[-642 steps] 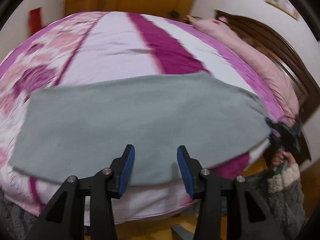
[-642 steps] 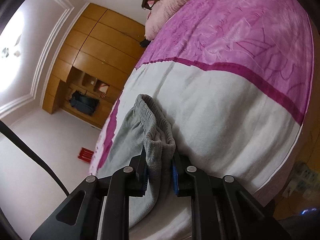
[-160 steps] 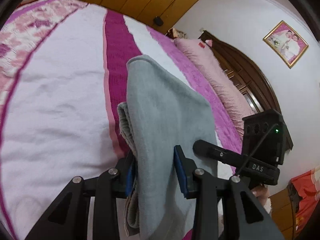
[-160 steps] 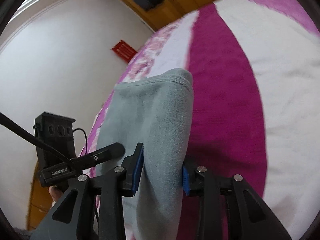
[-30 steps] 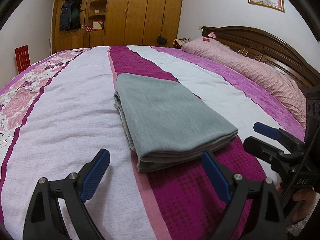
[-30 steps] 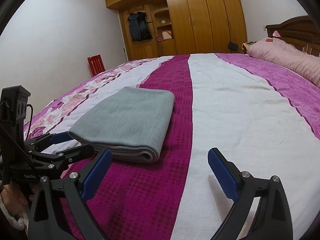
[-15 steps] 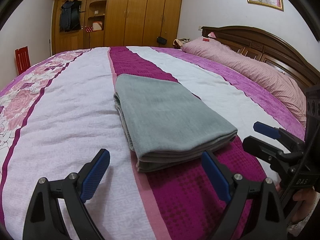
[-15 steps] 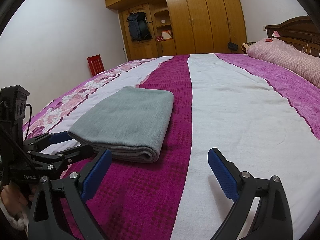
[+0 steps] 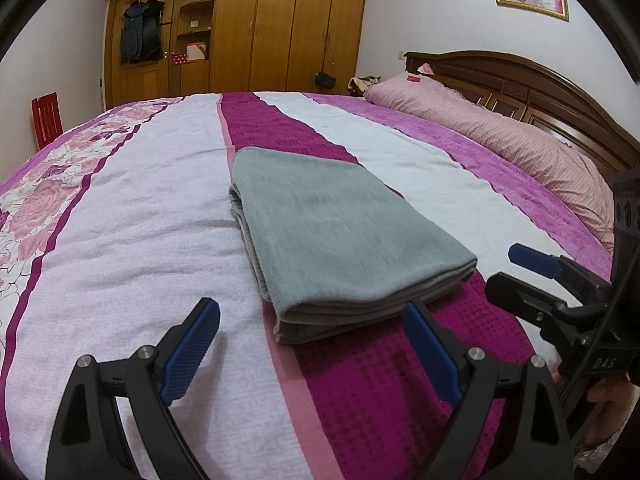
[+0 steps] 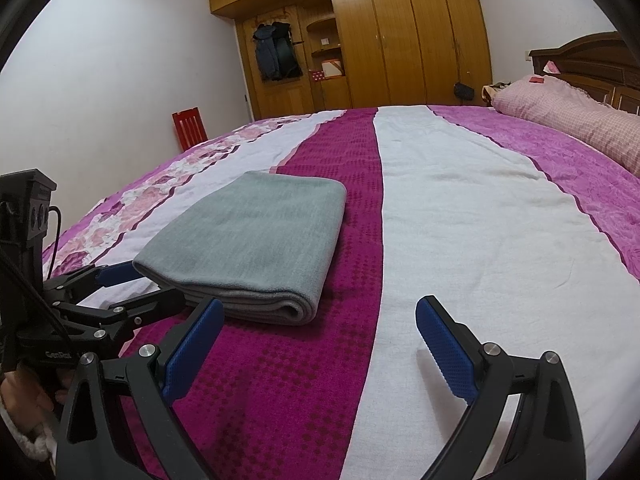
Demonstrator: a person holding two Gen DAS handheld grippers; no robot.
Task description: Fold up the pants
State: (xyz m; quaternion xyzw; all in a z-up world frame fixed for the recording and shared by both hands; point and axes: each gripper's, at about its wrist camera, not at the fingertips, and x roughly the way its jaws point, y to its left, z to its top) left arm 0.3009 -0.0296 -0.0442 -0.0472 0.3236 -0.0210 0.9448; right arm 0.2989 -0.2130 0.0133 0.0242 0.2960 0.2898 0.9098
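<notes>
The grey pants (image 9: pixel 340 236) lie folded in a flat rectangular stack on the bed, over the magenta stripe; they also show in the right wrist view (image 10: pixel 256 240). My left gripper (image 9: pixel 312 344) is wide open and empty, just short of the stack's near edge. My right gripper (image 10: pixel 320 340) is wide open and empty, near the stack's right corner. Each gripper shows in the other's view, the right one (image 9: pixel 560 284) to the right of the stack, the left one (image 10: pixel 120 292) at its left edge.
The bed (image 9: pixel 132 240) has a white, magenta and floral cover. A pink pillow (image 9: pixel 500 136) lies against the dark wooden headboard (image 9: pixel 520 80). Wooden wardrobes (image 10: pixel 400 40) line the far wall. A red chair (image 10: pixel 188 128) stands by the left wall.
Over the last second nothing has visibly moved. Earlier both grippers were shut on the pants while folding; now both are open and the stack lies free.
</notes>
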